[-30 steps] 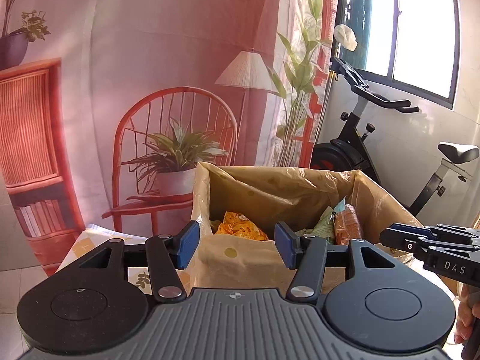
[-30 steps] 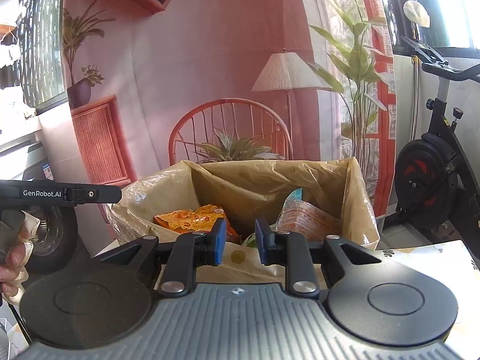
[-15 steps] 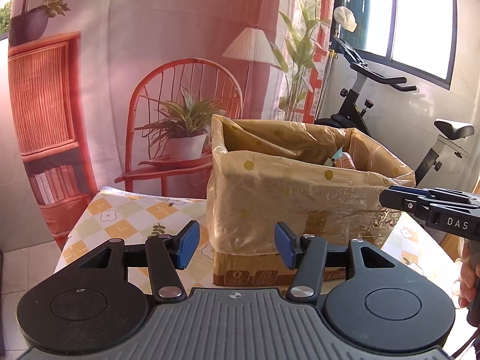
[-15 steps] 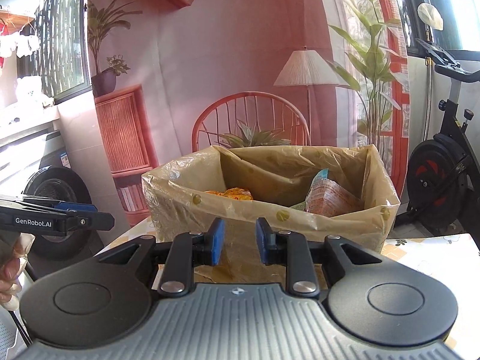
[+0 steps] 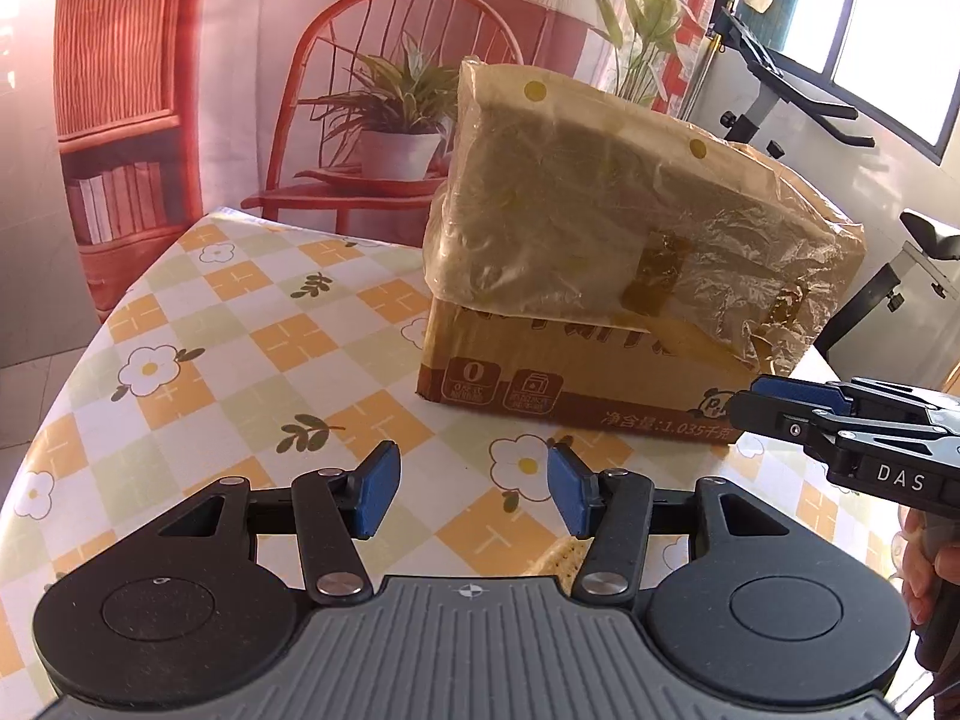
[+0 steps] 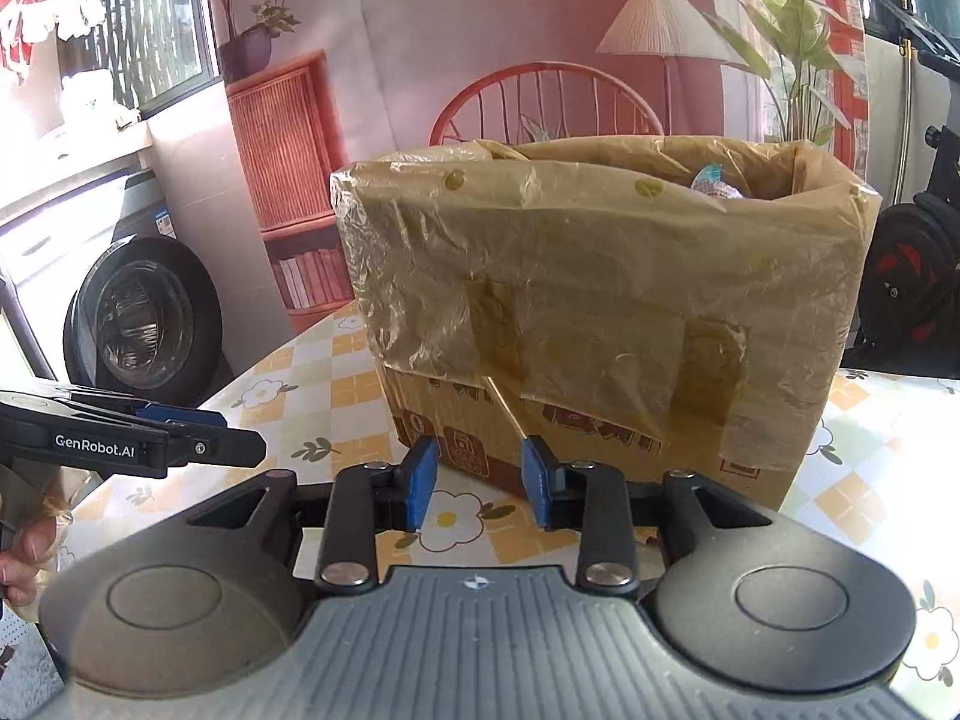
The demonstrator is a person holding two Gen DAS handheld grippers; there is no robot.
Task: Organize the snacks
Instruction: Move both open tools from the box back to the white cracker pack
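**Lined snack box on the checked tabletop, both grippers in front of it with nothing held**

The tabletop (image 5: 252, 324) wears a cloth of orange, pale green and white squares with daisies and leaf sprigs. Behind it hangs a printed backdrop (image 5: 252, 60) showing a red chair, a potted plant, a floor lamp and a bookshelf (all flat picture, not furniture). To one side of the backdrop stands an exercise bike (image 6: 918, 276) under a bright window; to the other, in the right wrist view, a front-loading washing machine (image 6: 141, 315) sits below a counter beside a barred window.

A cardboard box (image 6: 600, 444) stands on the cloth, lined with a thin yellowish plastic bag (image 6: 600, 276) whose edge is folded down over the outside walls, covering most of them and held by strips of tape. From the left wrist view only the outside of the box (image 5: 576, 384) shows. From the right wrist view the open top is just visible, and the tip of one snack packet (image 6: 714, 180) pokes above the rim toward the right end; the rest of the contents are hidden.

The left gripper (image 5: 474, 495) hovers over the cloth in front of the box, its blue pads well apart with nothing between them. The right gripper (image 6: 480, 483) sits just before the lower wall of the box, its jaws opening, also with nothing between them. Each gripper appears side-on at the edge of the other's view, with a hand (image 5: 927, 564) on the handle.
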